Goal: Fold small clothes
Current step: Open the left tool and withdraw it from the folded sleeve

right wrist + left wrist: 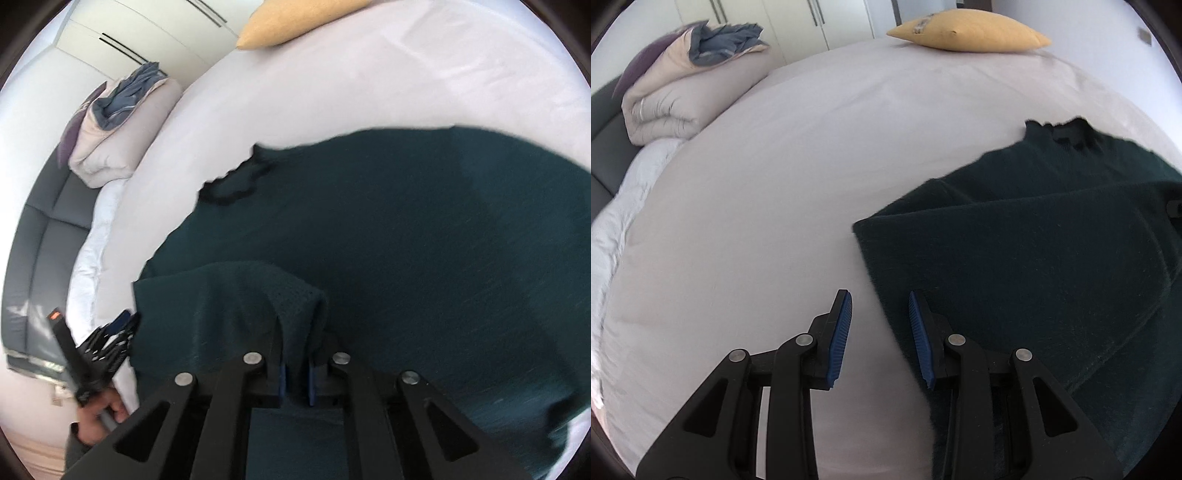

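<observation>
A dark green sweater [1052, 258] lies spread on the bed [812, 166]. The right gripper [295, 376] has its fingers [282, 380] pinched narrow on a raised fold of the sweater, which drapes up over their tips. The left gripper [881, 332] hangs over the bare sheet with its fingers parted and empty, the sweater's edge just beside the right one. Beyond the fingers sit a yellow pillow [971, 31] and a folded duvet [676, 92].

Dark green sweater [1052, 240] on a pale pink bed sheet [775, 203]; mustard-yellow pillow [967, 31]; black tongs [879, 332] with blue pads [842, 332].
</observation>
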`<state>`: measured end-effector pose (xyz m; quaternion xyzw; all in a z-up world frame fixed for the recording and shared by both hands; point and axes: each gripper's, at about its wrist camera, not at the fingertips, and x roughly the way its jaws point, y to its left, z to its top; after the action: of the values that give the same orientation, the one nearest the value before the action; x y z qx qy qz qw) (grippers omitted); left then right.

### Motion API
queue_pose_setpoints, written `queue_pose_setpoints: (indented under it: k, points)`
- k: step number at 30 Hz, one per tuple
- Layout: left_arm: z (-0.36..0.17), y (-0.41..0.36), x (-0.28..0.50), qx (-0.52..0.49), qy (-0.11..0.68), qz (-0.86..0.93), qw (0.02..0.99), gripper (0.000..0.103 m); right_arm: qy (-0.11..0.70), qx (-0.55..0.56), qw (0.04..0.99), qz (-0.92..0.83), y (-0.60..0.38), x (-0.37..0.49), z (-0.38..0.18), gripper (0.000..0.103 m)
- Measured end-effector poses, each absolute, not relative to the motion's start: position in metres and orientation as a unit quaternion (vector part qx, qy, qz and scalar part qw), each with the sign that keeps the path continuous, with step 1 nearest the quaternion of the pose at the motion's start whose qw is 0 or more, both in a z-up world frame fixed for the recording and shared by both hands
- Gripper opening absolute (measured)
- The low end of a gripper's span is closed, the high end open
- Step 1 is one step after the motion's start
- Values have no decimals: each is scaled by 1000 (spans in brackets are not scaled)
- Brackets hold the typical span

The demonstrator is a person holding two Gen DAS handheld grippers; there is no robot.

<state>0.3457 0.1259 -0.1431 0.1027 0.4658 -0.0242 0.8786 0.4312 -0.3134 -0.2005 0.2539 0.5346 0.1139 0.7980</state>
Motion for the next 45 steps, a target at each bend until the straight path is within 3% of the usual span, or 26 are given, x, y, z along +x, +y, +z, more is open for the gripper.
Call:
queue_pose_setpoints:
  k: [8,20,29,37,42,45]
  points:
    - [-120,143,341,85,440,-15,894,31,533,244,806,81,-330,435,-201,6]
    - [-133,91,345,140,438,-30,887,31,539,226,808,75,-327,438,-202,6]
    - [-114,127,352,105,425,-3,899,31,541,226,807,66,-335,441,-205,6]
    - [-124,103,356,143,428,-24,892,31,543,221,807,76,-335,440,-206,6]
    - [-149,81,363,229,435,-11,871,31,535,268,796,87,-351,432,-205,14]
    - [-151,81,364,245,431,-9,868,31,516,269,813,31,-369,417,-190,27]
